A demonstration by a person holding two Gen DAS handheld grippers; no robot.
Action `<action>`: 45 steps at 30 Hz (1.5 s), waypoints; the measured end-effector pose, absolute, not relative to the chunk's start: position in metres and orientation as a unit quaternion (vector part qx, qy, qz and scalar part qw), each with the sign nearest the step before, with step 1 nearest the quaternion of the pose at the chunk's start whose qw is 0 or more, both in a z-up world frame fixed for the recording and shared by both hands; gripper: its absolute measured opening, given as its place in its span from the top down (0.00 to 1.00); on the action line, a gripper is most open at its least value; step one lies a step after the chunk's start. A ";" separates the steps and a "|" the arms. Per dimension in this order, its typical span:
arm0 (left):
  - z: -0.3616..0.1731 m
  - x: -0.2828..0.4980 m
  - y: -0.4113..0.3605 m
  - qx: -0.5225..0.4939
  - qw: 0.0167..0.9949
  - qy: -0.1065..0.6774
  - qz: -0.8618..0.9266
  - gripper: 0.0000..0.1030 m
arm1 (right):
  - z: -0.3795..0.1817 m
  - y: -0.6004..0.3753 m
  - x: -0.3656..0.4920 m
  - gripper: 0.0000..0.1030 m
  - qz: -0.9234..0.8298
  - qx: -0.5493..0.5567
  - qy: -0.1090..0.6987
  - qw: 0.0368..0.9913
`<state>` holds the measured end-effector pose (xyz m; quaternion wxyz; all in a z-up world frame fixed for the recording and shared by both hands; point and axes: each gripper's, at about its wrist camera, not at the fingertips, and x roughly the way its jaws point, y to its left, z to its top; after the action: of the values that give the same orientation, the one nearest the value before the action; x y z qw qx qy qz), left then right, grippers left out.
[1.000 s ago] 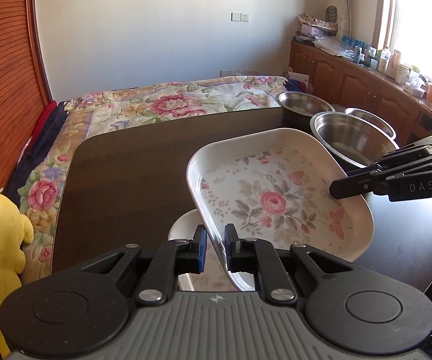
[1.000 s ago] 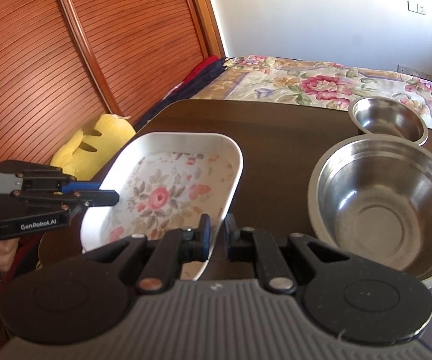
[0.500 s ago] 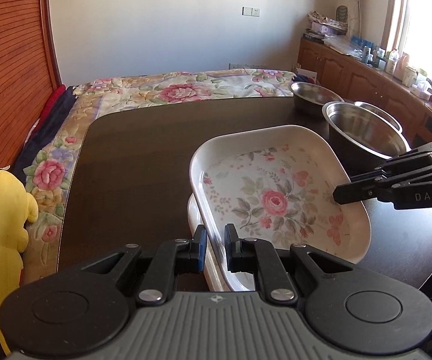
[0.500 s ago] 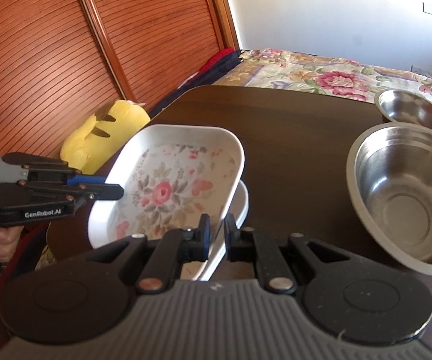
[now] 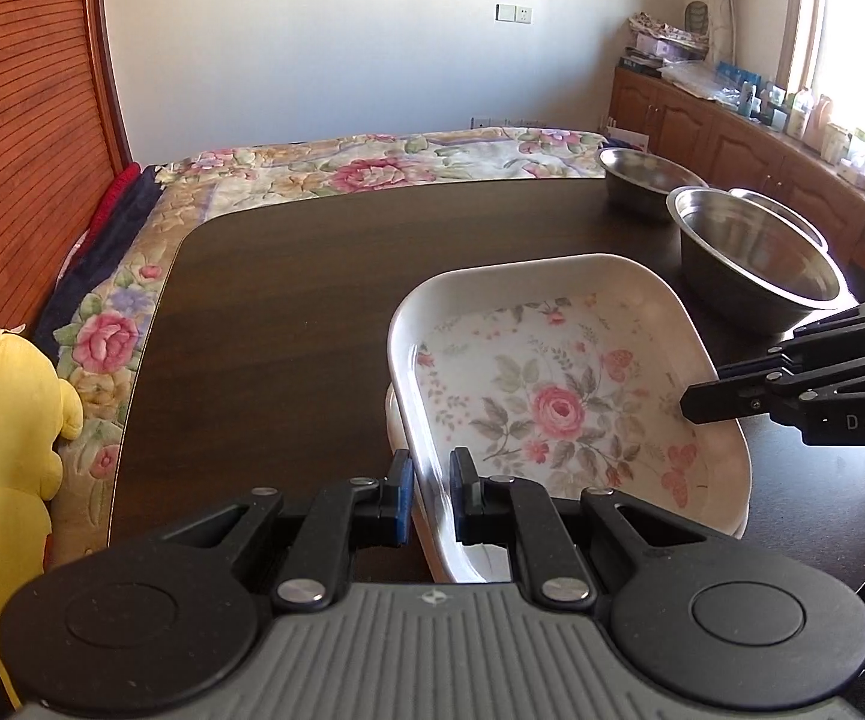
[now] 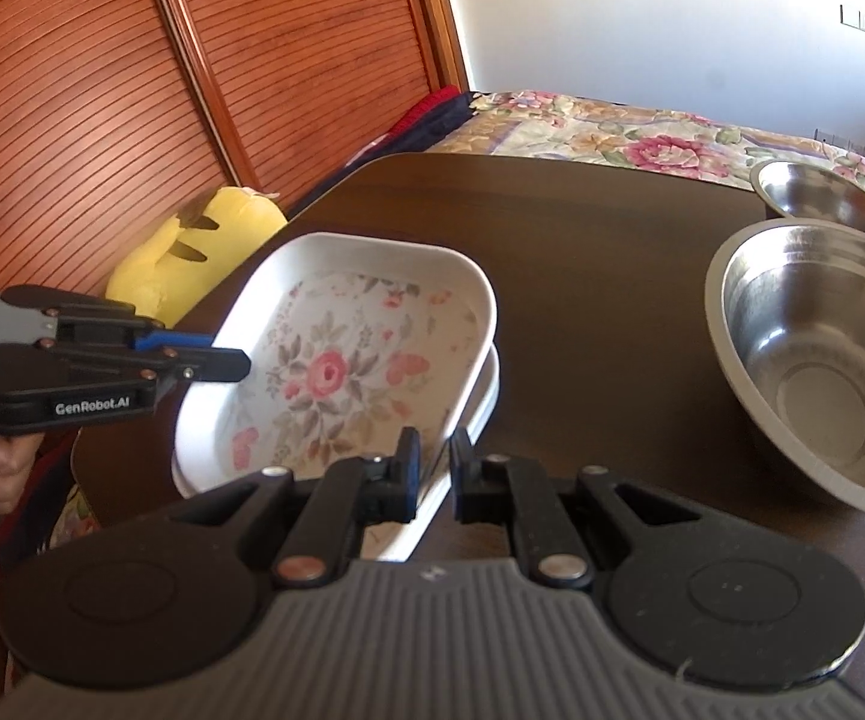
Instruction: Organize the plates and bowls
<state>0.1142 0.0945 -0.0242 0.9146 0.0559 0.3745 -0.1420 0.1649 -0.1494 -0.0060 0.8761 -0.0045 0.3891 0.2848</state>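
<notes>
A white floral plate rests nested on a second white plate on the dark table. My left gripper is shut on the plate's left rim. My right gripper is shut on the opposite rim; it shows from the side in the left wrist view. The floral plate and the lower plate also show in the right wrist view. A large steel bowl, a smaller steel bowl and a third steel bowl behind stand to the right.
The dark wooden table has a rounded far-left corner. A yellow plush toy sits off its left edge. A floral bed lies beyond. Wooden slatted doors stand at the left; cabinets at the right.
Both grippers lowered the floral plate from a tilted, raised hold down onto the second white plate. It now sits level and nested.
</notes>
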 end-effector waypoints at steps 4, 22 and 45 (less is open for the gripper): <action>-0.024 0.114 0.094 0.055 0.916 0.373 -0.139 0.86 | -0.007 -0.149 0.163 0.88 0.283 -0.004 0.385 0.878; -0.015 0.116 0.089 0.041 0.927 0.347 -0.140 0.84 | -0.003 -0.156 0.154 0.84 0.279 0.003 0.352 0.894; 0.004 0.142 -0.031 0.055 0.922 0.308 -0.227 0.03 | 0.027 -0.272 0.144 0.71 0.188 0.047 0.226 0.955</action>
<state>0.1415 -0.0307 0.0040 0.9220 0.0548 0.3085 -0.2274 0.1438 -0.2721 0.0268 0.9546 0.0472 0.2265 0.1877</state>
